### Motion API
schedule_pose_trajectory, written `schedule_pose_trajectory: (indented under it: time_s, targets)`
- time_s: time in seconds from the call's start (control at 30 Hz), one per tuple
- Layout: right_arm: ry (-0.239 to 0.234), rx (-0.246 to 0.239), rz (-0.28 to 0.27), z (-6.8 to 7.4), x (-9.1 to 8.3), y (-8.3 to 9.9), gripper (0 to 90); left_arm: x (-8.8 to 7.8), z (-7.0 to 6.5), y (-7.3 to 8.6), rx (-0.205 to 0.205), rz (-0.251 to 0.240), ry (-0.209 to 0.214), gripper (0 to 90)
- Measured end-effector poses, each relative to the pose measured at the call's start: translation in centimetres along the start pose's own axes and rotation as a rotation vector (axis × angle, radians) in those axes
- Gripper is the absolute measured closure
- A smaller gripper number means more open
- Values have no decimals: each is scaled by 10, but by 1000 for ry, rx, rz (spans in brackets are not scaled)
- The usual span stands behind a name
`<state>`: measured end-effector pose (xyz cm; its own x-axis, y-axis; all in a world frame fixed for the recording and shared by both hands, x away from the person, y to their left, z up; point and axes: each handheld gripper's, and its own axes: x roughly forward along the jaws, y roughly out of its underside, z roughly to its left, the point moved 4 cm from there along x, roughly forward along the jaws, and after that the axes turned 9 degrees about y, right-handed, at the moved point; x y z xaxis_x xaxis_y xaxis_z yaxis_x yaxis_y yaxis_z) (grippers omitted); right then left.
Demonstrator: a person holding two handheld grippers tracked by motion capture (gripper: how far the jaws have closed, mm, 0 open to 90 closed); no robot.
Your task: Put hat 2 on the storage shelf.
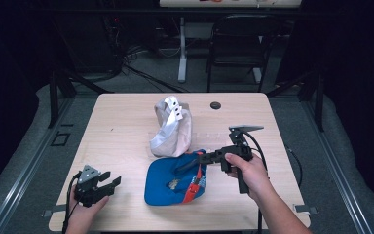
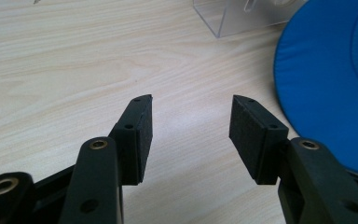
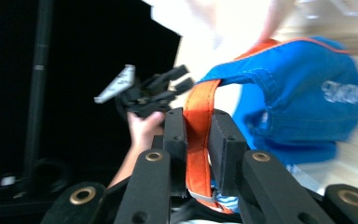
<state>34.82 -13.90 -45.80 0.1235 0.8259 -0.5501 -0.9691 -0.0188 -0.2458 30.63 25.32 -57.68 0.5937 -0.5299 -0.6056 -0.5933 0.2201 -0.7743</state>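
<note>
Right gripper (image 3: 196, 126) is clamped on the orange strap (image 3: 196, 135) of the blue hat (image 1: 168, 183); strap is pinched flat between both pads. Left gripper (image 1: 108, 184) idles with jaws spread and nothing between them, low over the tabletop (image 1: 121, 126) near the front-left corner.

Progress, my read: grasp is done, lift has barely started. Most of the hat lies on the tabletop near the middle of the front edge, only the strap side raised. Left to do: get it fully up and move it wherever it's going, can't tell where.

Hat: soft blue fabric, wide floppy brim, orange trim and strap, white lettering on the crown, blurred. A grey-white hat (image 1: 171, 127) sits just behind it, mid-table, on a clear stand (image 2: 242, 16).
</note>
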Motion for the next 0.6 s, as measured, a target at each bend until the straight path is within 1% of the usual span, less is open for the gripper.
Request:
schedule_pose_trajectory:
  time_s: [0.03,0.07,0.1,0.13,0.17,0.27,0.3,0.37,0.4,0.43,0.53,0.57,0.6]
  targets:
    - [-23,12,-1,3,0,-1,783,0,0,0,1,-2,-1,498]
    - [-60,25,3,6,-1,-3,782,0,0,0,-2,-6,0,499]
    - [-81,25,13,9,-1,-4,783,0,1,0,-2,-6,-2,498]
    - [-95,31,6,11,-1,-5,783,0,1,0,-3,-3,-1,498]
    - [-111,30,12,15,-1,-7,783,0,1,0,-2,-2,-1,499]
    - [-135,40,17,23,-1,-10,783,0,0,0,3,2,1,503]
    - [-145,30,12,25,-1,-11,783,0,0,0,5,4,0,506]
    - [-149,31,17,31,-4,-12,783,0,0,0,8,5,-1,508]
    - [-149,31,17,31,-4,-12,783,0,0,0,8,5,-1,508]
    - [-149,31,-1,36,-8,-15,783,1,0,0,11,7,-1,508]
    - [-143,20,-2,39,-11,-16,783,1,0,0,11,3,-2,507]
    - [-144,13,-8,45,-17,-18,783,0,0,0,9,2,-2,506]
    - [-146,6,-13,46,-18,-18,783,0,0,0,8,2,-2,506]
